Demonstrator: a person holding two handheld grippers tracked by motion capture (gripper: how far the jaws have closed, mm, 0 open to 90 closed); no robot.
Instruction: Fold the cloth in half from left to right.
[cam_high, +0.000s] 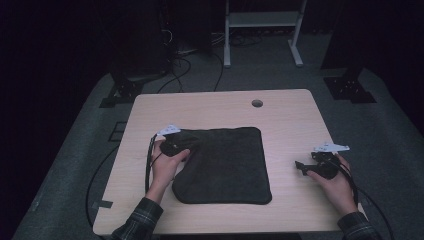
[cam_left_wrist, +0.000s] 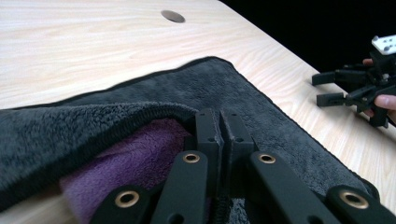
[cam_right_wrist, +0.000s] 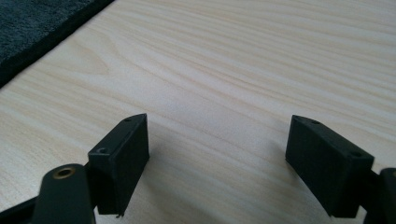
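A dark grey towel (cam_high: 225, 165) lies flat on the middle of the wooden table (cam_high: 200, 107). At its far left corner my left gripper (cam_high: 184, 145) is shut on the towel's edge (cam_left_wrist: 159, 109). The lifted hem is pinched between the two black jaws (cam_left_wrist: 219, 126), and a purple underside (cam_left_wrist: 126, 163) shows beneath the raised flap. My right gripper (cam_high: 299, 167) rests on bare wood to the right of the towel, open, with nothing between its fingers (cam_right_wrist: 217, 149). It also appears far off in the left gripper view (cam_left_wrist: 327, 88).
A round cable hole (cam_high: 257, 103) sits in the tabletop beyond the towel. Bare wood runs along the table's far side and right side. Past the table are a white frame (cam_high: 262, 20), black stands and cables on a dark floor.
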